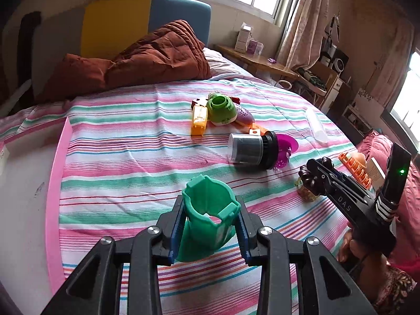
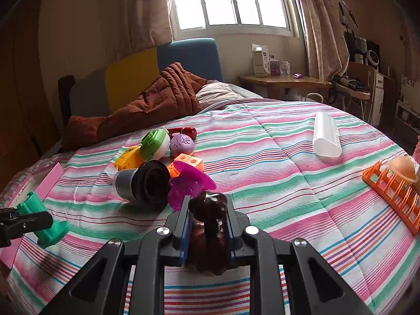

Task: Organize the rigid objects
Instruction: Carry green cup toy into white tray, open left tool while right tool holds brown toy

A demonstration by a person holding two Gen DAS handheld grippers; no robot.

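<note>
Left gripper (image 1: pixel 211 232): lower centre of its view, above the striped bedspread (image 1: pixel 131 141), jaws clamped on a green plastic sleeve (image 1: pixel 207 218), open-ended, tilted.

Right gripper (image 2: pixel 207 232): lower centre, jaws closed on a dark brown figurine (image 2: pixel 208 236).

Black-lidded jar (image 2: pixel 141 183): on its side, mid-left; contents unclear.

Bedspread (image 1: pixel 131 157): pink/green/white stripes, thin blue and red lines. Holder (image 1: pixel 210 218) in left gripper (image 1: pixel 210 225): solid teal-green. Figurine (image 2: pixel 208 225) in right gripper (image 2: pixel 207 223): glossy dark brown. Jar (image 1: pixel 249 149): grey body, black lid. Strainer (image 2: pixel 187 183): magenta. Rack (image 2: pixel 393 197): orange. Tube (image 2: pixel 326 135): white. Quilt (image 1: pixel 147 57): rust-brown. Headboard (image 1: pixel 118 23): yellow and blue panels.
</note>
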